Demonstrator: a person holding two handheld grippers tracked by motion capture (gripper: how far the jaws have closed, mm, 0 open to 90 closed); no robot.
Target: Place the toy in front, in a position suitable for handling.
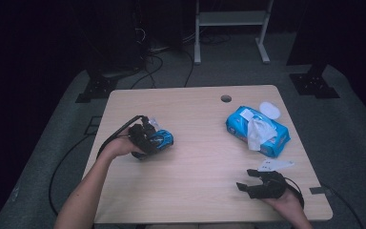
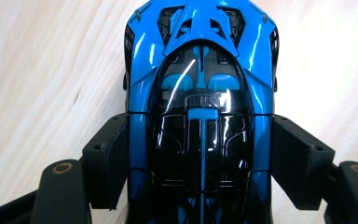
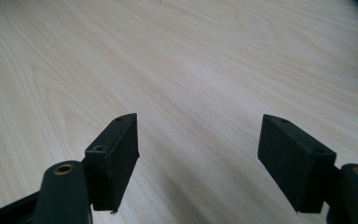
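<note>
A glossy blue and black toy car (image 2: 200, 93) sits lengthwise between the jaws of my left gripper (image 2: 200, 128), whose pads press on its two sides. In the high view the left gripper (image 1: 153, 138) holds the car (image 1: 166, 139) over the left part of the wooden table (image 1: 195, 167), nose pointing right. My right gripper (image 1: 246, 180) rests near the table's front right, pointing left. Its jaws stand wide apart, and the right gripper (image 3: 199, 128) has only bare wood between them.
A blue pack of wet wipes (image 1: 257, 131) lies at the right of the table with a white wipe pulled out of it. A round white lid (image 1: 269, 109) lies behind it, and a white scrap (image 1: 276, 165) is just beyond my right gripper. A cable hole (image 1: 226, 98) is at the far edge.
</note>
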